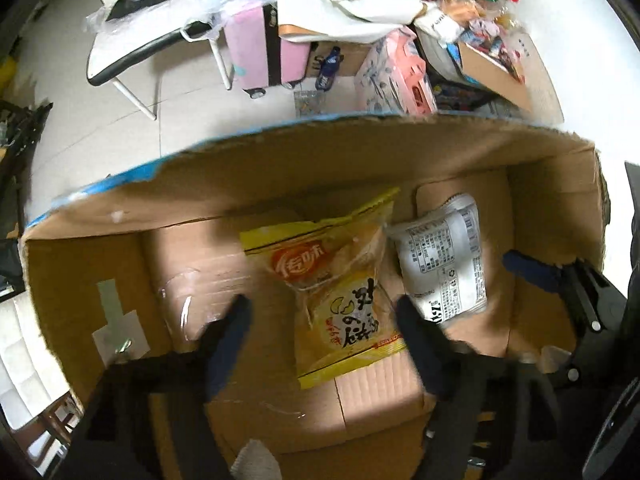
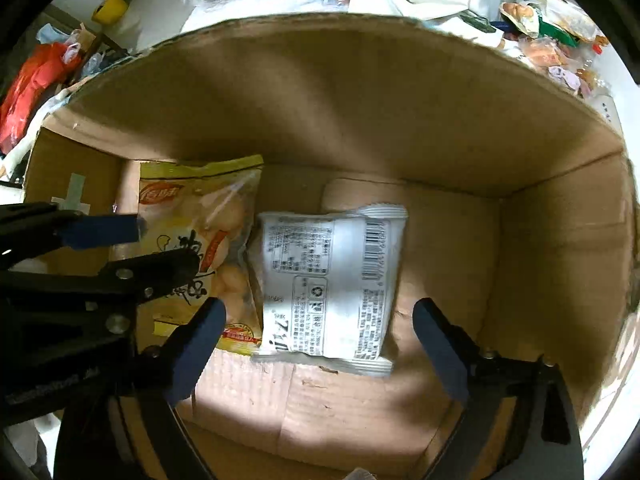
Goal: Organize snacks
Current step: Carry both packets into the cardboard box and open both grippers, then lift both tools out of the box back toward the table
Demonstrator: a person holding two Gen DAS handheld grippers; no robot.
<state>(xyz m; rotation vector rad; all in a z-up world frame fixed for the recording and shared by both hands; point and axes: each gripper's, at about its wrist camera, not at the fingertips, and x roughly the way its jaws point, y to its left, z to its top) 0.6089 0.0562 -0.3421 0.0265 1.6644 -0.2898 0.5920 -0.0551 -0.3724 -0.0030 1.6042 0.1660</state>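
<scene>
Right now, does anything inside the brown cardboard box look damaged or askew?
The brown cardboard box has a torn, ragged top edge. The yellow snack bag lies tilted, and the white printed packet lies label-side down. Nothing has spilled.

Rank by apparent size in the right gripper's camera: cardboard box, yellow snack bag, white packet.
1. cardboard box, clearly largest.
2 and 3. white packet and yellow snack bag look alike; the bag is partly hidden.
</scene>
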